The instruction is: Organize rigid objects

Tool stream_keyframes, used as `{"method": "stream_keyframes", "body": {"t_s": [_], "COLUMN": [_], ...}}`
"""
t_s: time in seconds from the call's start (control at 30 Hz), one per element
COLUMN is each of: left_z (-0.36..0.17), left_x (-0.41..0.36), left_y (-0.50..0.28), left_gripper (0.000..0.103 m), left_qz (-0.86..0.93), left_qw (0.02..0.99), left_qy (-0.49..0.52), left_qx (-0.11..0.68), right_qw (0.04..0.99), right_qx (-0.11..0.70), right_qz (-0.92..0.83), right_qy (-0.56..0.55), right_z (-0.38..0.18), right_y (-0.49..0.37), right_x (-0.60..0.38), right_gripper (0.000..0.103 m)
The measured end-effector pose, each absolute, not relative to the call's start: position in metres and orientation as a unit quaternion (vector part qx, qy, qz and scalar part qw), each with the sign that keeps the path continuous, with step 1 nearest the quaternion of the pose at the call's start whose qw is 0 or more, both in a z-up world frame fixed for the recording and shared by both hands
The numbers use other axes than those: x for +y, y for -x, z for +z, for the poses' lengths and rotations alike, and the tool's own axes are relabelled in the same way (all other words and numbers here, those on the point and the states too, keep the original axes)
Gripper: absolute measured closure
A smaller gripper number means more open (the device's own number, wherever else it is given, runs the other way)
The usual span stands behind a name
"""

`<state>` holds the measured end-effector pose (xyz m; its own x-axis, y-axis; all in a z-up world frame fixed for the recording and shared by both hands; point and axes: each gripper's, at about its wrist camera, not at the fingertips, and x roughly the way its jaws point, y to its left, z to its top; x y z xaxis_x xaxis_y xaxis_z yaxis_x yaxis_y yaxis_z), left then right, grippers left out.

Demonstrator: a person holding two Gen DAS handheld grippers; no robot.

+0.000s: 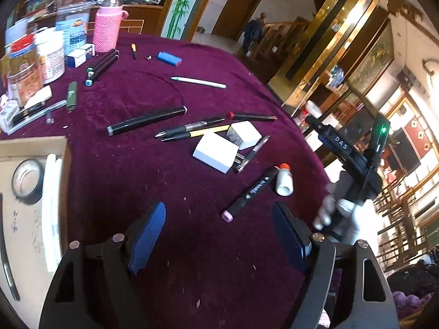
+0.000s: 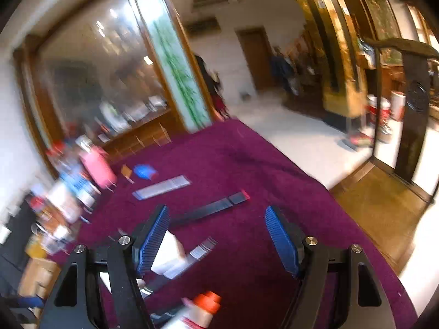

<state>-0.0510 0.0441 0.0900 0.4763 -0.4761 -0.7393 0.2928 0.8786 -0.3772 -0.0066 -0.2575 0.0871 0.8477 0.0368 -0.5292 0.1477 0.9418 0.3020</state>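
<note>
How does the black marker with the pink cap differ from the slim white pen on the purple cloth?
The black marker with the pink cap is thick, dark and lies steeply slanted near the left gripper. The slim white pen is thin, pale, almost level and farther away. Both lie flat on the purple cloth.

A deep purple cloth [image 1: 192, 63] with a short, matt nap, flecked with pale lint, covers the bench. At lower left of the left wrist view lies a matt cardboard box [image 1: 24, 219] holding a glossy roll of tape [image 1: 27, 178]. The markers [image 1: 146, 120] look like smooth black plastic with a slight sheen. The bottle [image 1: 105, 27] at upper left wears a rough pink knitted sleeve. The left hand-held gripper [image 1: 219, 235] has ribbed blue rubbery pads [image 1: 149, 235], matt black arms and shiny metal pins.
</note>
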Motion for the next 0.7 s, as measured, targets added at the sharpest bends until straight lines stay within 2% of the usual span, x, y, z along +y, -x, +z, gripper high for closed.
{"method": "stream_keyframes", "body": {"t_s": [0.1, 0.27, 0.47, 0.63, 0.7], "left_z": [0.081, 0.064, 0.044, 0.03, 0.026], "left_x": [0.026, -0.005, -0.008, -0.026, -0.038], "left_y": [0.026, -0.014, -0.053, -0.071, -0.073], "left_gripper": [0.025, 0.025, 0.025, 0.025, 0.02], "left_qz": [-0.221, -0.206, -0.16, -0.102, -0.093], "left_qw": [0.854, 0.859, 0.839, 0.846, 0.854], "left_qy": [0.095, 0.057, 0.128, 0.117, 0.087], "left_qx": [0.461, 0.466, 0.504, 0.51, 0.504], "right_qw": [0.952, 0.947, 0.941, 0.938, 0.938], "right_qx": [0.251, 0.277, 0.299, 0.311, 0.313], "right_qz": [-0.016, -0.001, -0.002, 0.003, 0.004], "right_qy": [-0.172, -0.165, -0.161, -0.15, -0.147], "right_z": [0.092, 0.086, 0.078, 0.075, 0.074], "right_y": [0.01, 0.003, -0.003, -0.006, -0.007], "right_x": [-0.258, -0.254, -0.254, -0.249, -0.247], "right_gripper": [0.027, 0.027, 0.027, 0.027, 0.027]}}
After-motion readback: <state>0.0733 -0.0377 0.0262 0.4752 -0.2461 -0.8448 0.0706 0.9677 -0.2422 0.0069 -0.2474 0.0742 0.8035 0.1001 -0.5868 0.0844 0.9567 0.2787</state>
